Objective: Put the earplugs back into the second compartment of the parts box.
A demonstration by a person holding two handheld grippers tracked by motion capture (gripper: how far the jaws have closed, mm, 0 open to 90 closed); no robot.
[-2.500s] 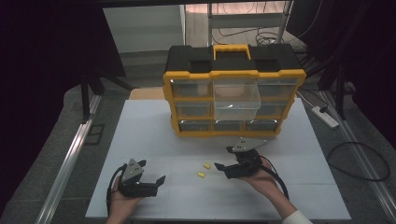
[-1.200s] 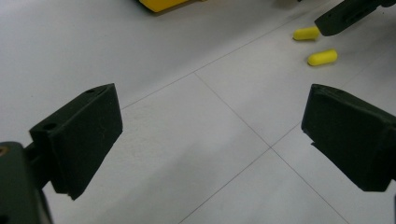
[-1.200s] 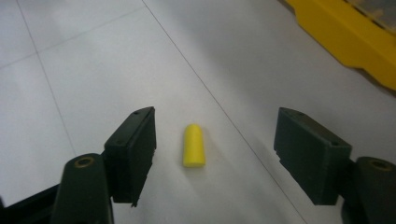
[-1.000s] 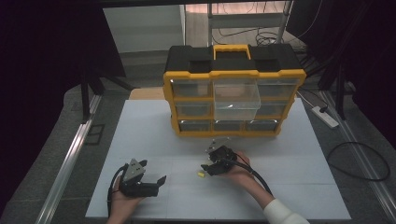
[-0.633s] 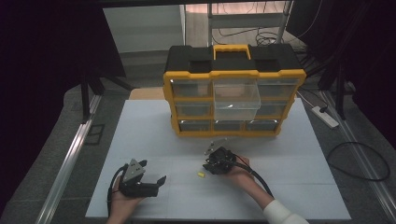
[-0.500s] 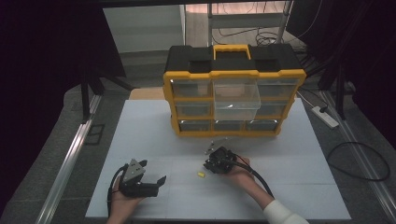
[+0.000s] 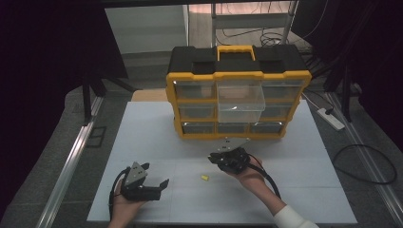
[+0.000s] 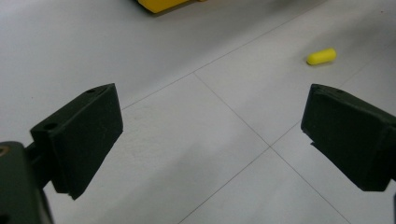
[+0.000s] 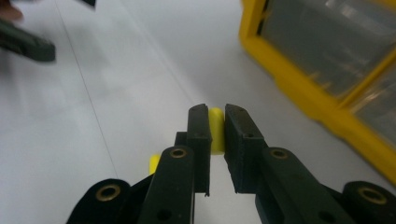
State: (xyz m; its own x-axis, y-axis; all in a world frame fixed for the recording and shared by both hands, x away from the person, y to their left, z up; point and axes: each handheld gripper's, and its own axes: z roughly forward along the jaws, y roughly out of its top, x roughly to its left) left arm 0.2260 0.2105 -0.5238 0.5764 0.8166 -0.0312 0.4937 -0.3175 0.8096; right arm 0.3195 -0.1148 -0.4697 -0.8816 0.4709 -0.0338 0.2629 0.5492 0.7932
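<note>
A white desk (image 7: 142,128) is filling the middle of the high view, with dark floor on either side. A black and yellow drawer organizer (image 7: 237,92) is standing on the desk at the upper centre of the frame, and one clear drawer (image 7: 240,100) in its middle column is sticking out toward the viewer.

The right hand-held gripper (image 7: 227,160) is sitting just below the organizer, slightly right of centre, held by the person's right hand (image 7: 250,176), whose white sleeve is entering from the bottom edge. In the right gripper view its jaws are pinching a small yellow capsule (image 9: 216,128) between them, above the desk surface, with the organizer's yellow frame at the upper right.

The left hand-held gripper (image 7: 154,184) is resting at the lower left of the high view, held by the left hand (image 7: 124,206). In the left gripper view its jaws are standing wide apart with nothing between them.

A second yellow capsule (image 7: 205,178) is lying on the desk between the two grippers, touching neither; in the left gripper view it is lying at the upper right.
</note>
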